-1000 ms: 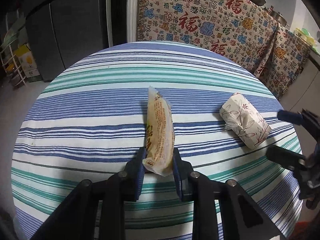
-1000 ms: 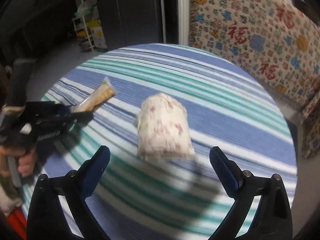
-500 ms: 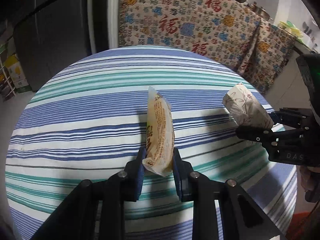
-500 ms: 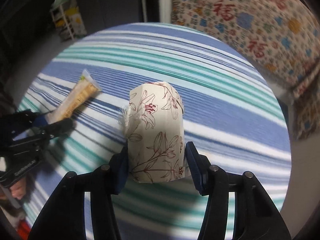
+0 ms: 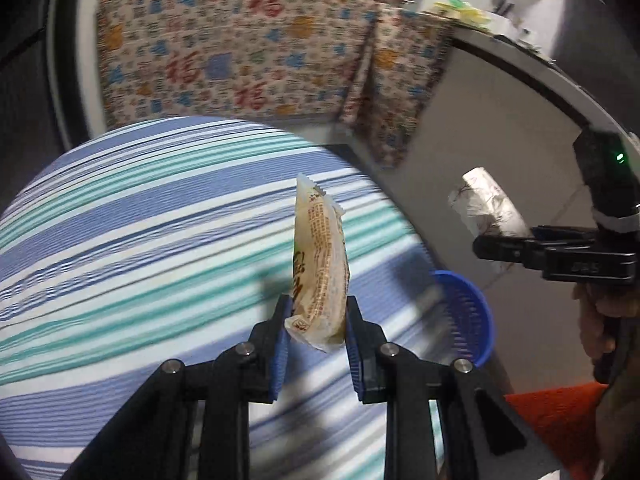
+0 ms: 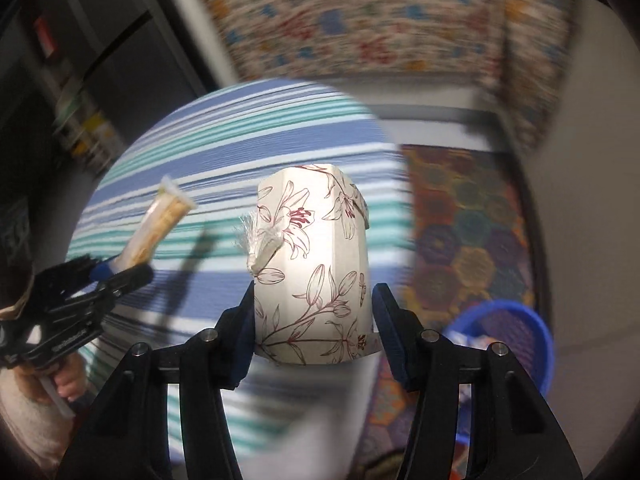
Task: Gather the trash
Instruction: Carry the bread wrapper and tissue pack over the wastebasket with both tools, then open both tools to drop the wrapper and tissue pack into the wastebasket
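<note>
My left gripper [image 5: 316, 330] is shut on a yellowish snack wrapper [image 5: 319, 264] and holds it upright above the right edge of the striped round table [image 5: 120, 220]. My right gripper [image 6: 314, 320] is shut on a white tissue pack with a lily print [image 6: 316, 260], lifted off the table. The right gripper also shows in the left wrist view [image 5: 516, 246] with the tissue pack [image 5: 488, 204], out past the table edge. The left gripper and the wrapper [image 6: 160, 228] show at the left of the right wrist view. A blue plastic basket [image 5: 468, 312] stands on the floor beside the table; it also shows in the right wrist view [image 6: 516, 344].
A patterned cloth [image 5: 240, 52] hangs behind the table. A colourful hexagon mat [image 6: 460, 240] covers the floor near the basket. A red mat [image 5: 560, 412] lies at the lower right. A dark fridge [image 6: 100, 60] stands at the back left.
Both grippers have lifted their items off the table and swung right toward the table's edge. The blue basket on the floor has come into view.
</note>
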The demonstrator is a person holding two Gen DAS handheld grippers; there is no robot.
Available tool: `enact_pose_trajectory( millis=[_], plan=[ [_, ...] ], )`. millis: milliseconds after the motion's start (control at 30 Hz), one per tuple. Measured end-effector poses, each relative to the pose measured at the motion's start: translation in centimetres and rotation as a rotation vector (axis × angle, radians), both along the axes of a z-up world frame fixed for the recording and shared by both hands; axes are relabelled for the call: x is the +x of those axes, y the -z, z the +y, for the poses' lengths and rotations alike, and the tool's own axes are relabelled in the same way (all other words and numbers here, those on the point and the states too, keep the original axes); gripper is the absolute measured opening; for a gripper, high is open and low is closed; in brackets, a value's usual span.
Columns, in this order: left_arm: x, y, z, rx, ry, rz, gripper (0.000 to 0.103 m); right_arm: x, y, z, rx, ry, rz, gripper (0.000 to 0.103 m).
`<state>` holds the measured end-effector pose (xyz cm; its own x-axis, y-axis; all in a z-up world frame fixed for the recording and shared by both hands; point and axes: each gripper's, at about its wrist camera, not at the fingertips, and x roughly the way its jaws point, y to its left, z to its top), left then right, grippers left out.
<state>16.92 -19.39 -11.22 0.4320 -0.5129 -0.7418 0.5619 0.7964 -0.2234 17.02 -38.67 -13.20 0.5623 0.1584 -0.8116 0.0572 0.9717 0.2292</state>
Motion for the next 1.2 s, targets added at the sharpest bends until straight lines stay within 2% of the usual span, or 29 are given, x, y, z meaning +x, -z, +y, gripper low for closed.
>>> enact_pose_trajectory(
  millis=[100, 300, 567, 800, 833, 900, 933, 967, 1067, 1133, 1200],
  plan=[
    [-1.8, -0.7, -5.0, -0.034, 0.073, 0.024, 0.025, -3.4, 0.1, -5.0, -0.023, 0.082, -0.008, 0.056],
    [-4.9, 0.4, -15.5, -0.023, 0.204, 0.054, 0.025, -8.1, 3.3, -13.5, -0.002, 0.225, 0.040, 0.057],
    [-5.8, 6.9, -25.8, 0.027, 0.301, 0.134, 0.026, -10.8, 9.6, -21.2, 0.078, 0.326, 0.102, 0.057],
    [-4.8, 11.5, -29.6, 0.051, 0.324, 0.169, 0.026, -10.4, 14.2, -24.5, 0.138, 0.356, 0.143, 0.059],
    [-4.8, 12.0, -30.1, 0.053, 0.329, 0.170, 0.028, -10.4, 14.7, -24.6, 0.142, 0.359, 0.146, 0.060],
    [-4.6, 12.9, -31.0, 0.063, 0.343, 0.173, 0.049, -10.0, 16.3, -25.3, 0.159, 0.366, 0.162, 0.069],
    [-4.5, 13.1, -31.4, 0.059, 0.339, 0.164, 0.065, -10.0, 16.9, -25.5, 0.168, 0.370, 0.162, 0.074],
    [-4.4, 13.2, -31.5, 0.052, 0.331, 0.146, 0.068, -10.2, 17.6, -25.9, 0.168, 0.382, 0.159, 0.082],
    [-3.8, 13.2, -32.1, 0.062, 0.336, 0.120, 0.068, -10.7, 18.6, -26.7, 0.153, 0.413, 0.158, 0.084],
    [-3.8, 12.6, -31.9, 0.067, 0.325, 0.098, 0.069, -11.6, 18.0, -27.1, 0.148, 0.436, 0.148, 0.091],
    [-4.3, 11.4, -31.3, 0.074, 0.300, 0.071, 0.077, -12.9, 16.4, -27.4, 0.124, 0.469, 0.117, 0.103]
  ],
)
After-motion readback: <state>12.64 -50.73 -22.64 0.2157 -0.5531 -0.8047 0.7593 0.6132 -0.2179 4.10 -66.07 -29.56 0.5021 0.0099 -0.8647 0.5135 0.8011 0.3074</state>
